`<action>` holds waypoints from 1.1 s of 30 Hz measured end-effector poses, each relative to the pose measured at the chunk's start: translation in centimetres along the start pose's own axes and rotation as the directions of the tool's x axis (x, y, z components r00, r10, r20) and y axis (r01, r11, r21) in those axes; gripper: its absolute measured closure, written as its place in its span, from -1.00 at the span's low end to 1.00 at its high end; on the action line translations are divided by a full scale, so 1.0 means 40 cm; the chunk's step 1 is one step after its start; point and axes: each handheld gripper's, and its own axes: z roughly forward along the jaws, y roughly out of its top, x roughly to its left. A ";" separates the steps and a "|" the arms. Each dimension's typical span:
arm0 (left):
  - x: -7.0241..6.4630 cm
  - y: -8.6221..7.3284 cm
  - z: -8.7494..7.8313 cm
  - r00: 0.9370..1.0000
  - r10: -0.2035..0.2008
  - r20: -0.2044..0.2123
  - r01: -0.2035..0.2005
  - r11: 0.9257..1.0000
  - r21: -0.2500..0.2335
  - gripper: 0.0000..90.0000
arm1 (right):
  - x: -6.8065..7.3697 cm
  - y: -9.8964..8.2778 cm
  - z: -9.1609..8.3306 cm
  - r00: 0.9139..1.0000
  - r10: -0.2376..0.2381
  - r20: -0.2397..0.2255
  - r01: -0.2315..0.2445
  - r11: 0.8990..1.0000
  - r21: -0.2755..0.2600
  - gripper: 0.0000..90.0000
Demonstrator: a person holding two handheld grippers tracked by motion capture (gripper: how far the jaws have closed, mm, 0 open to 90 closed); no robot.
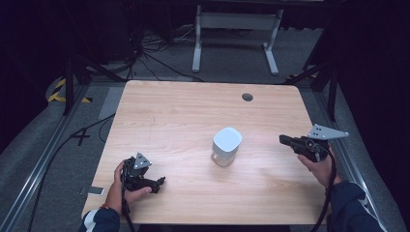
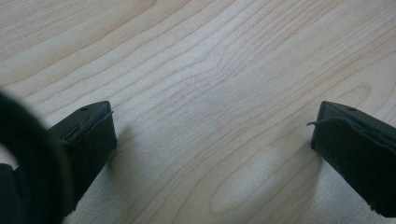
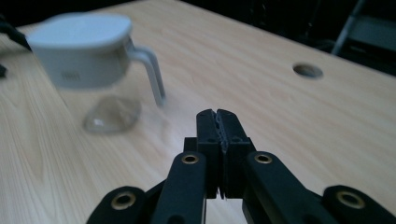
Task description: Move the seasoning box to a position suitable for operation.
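Jug [image 1: 226, 146] on table [image 1: 193, 111], between left tongs [image 1: 159, 182] and right tongs [image 1: 284, 139].

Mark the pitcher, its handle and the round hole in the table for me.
pitcher [image 1: 226, 140], high view, on its white lid.
handle [image 3: 154, 74], right gripper view, on the white loop's outer bar.
round hole [image 1: 247, 97], high view, at its dark centre in the tabletop.

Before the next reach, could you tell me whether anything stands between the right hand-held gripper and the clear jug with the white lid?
Nothing visible: bare table lies between the right hand-held gripper and the jug.
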 end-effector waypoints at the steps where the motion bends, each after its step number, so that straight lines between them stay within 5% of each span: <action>1: 0.000 0.000 0.000 1.000 -0.002 0.000 0.002 1.000 0.001 -0.99 | 0.002 0.014 0.010 1.000 -0.011 -0.008 0.011 1.000 -0.009 0.98; 6: 0.002 0.001 -0.001 1.000 0.011 -0.004 -0.011 1.000 0.002 -0.99 | 0.045 0.112 0.099 0.996 -0.067 -0.063 0.064 0.997 -0.050 0.99; 12: -0.003 -0.001 0.000 1.000 -0.011 -0.002 0.011 1.000 0.000 -0.99 | 0.103 0.161 0.179 0.985 -0.122 -0.126 0.117 0.992 -0.044 0.99; 21: -0.002 0.000 -0.002 1.000 -0.003 -0.007 0.003 1.000 0.004 -0.99 | 0.143 0.165 0.252 0.978 -0.141 -0.155 0.143 0.990 -0.001 1.00; 31: -0.004 0.002 -0.003 1.000 -0.002 -0.018 0.002 1.000 0.010 -0.97 | 0.138 0.155 0.260 0.981 -0.135 -0.143 0.135 0.991 -0.008 1.00; 32: -0.010 0.002 -0.003 0.999 -0.026 -0.022 0.026 1.000 -0.003 -0.97 | 0.137 0.154 0.260 0.981 -0.134 -0.142 0.135 0.991 -0.009 1.00; 33: -0.011 0.003 -0.005 0.999 -0.023 -0.022 0.022 1.000 -0.015 -0.83 | 0.138 0.154 0.260 0.981 -0.132 -0.139 0.132 0.991 -0.009 1.00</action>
